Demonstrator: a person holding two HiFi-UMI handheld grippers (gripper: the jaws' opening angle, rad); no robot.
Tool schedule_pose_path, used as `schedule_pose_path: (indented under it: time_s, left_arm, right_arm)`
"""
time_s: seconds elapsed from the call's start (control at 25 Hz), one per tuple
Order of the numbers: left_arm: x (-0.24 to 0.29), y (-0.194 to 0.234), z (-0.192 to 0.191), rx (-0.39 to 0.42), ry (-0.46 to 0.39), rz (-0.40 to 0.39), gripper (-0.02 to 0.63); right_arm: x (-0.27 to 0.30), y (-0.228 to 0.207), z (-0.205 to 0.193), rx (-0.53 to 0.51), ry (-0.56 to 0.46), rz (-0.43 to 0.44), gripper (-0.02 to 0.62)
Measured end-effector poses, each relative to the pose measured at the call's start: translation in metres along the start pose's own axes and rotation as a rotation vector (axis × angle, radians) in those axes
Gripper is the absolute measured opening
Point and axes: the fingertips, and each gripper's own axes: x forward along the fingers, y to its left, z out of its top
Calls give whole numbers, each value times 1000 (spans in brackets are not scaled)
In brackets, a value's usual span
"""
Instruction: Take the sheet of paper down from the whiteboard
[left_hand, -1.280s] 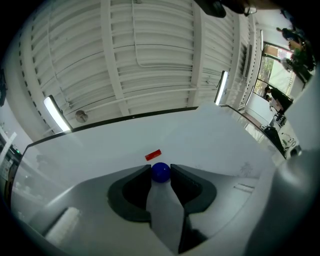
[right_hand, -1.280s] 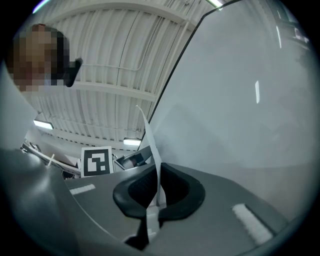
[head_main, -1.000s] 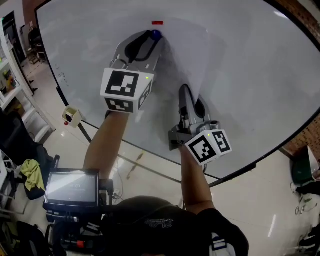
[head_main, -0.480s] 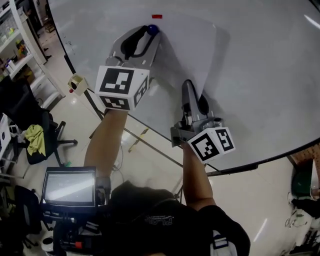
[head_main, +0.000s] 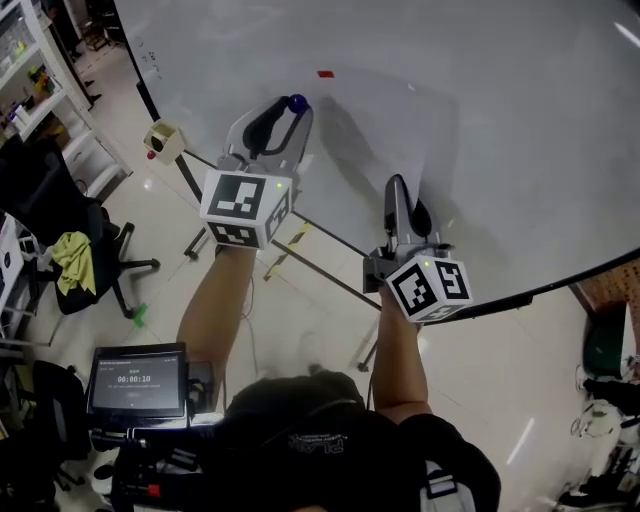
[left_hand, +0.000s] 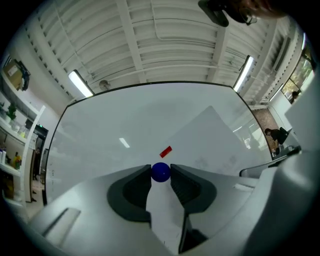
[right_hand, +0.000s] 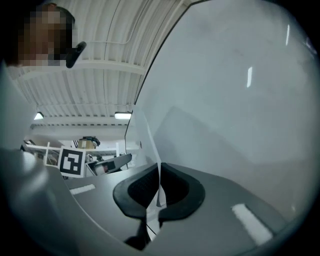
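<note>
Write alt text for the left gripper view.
The left gripper holds a small blue ball magnet between the tips of its two grey jaws, in front of a large whiteboard. A small red magnet sits on the board just beyond, and a white sheet of paper spreads to the right. Ceiling strip lights show above.

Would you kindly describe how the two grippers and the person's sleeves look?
The left gripper and right gripper are grey, with dark-lined curved jaws and a white cube bearing black square markers. Forearms bare; a dark short sleeve shows.
</note>
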Motion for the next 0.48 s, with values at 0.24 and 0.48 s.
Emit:
schedule_pose_path:
  time_s: [0.24, 0.48]
  left_arm:
    - [-34, -9, -67, -51, 108, -27, 123]
    - [-140, -2, -92, -111, 183, -79, 123]
  right_arm:
    - [-21, -20, -61, -113, 91, -113, 14]
    - [-62, 59, -110, -94, 164, -148, 14]
